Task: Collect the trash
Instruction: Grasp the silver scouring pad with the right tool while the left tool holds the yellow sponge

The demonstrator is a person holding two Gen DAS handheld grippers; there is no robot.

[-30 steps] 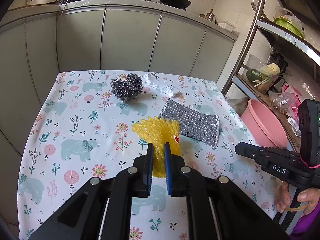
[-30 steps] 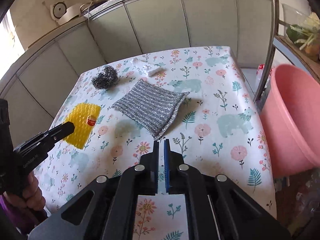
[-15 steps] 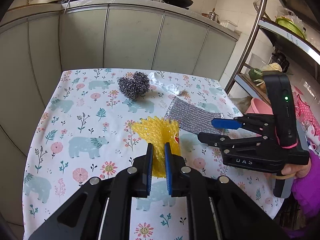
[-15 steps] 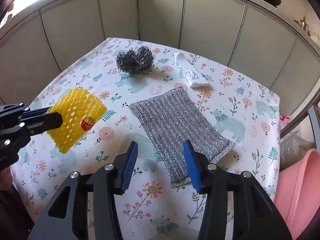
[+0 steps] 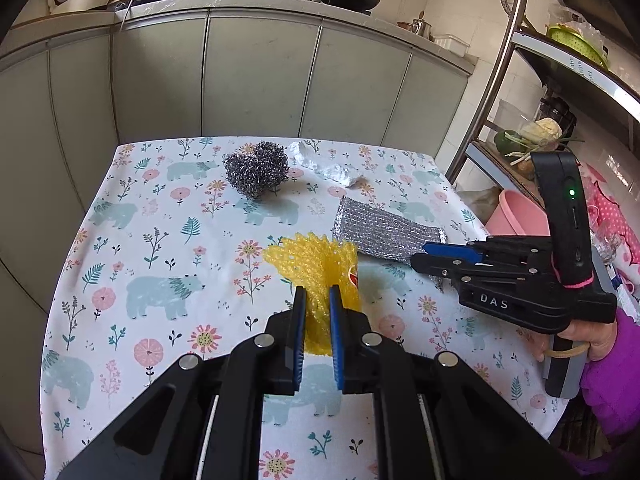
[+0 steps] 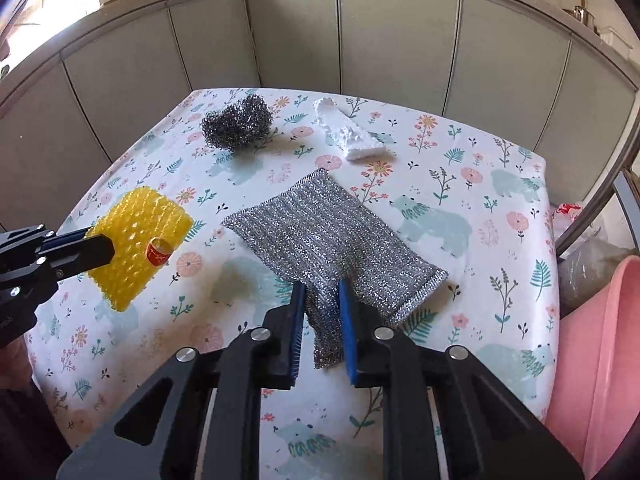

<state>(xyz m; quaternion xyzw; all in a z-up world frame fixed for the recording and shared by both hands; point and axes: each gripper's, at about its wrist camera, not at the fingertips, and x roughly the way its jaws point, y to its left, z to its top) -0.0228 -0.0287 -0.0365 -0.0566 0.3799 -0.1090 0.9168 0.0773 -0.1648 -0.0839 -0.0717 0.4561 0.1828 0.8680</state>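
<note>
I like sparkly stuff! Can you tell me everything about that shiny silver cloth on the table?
The shiny silver woven scrubbing cloth is a flat rectangle of glittery metallic mesh with a stitched border. It lies on the floral bear-print tablecloth, its near corner bunched up between the blue pads of the right gripper, whose jaws have just been closing on it. Nothing else touches it.

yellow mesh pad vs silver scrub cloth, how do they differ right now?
Colour and make: the yellow mesh pad is open plastic netting with a small red band; the silver scrub cloth is a glittery knit.
Pose: pad is held off the table in the left claw; cloth mostly lies flat, near edge bunched in the right claw.
Size: cloth is larger.
Shared: each is pinched in a claw.
</note>
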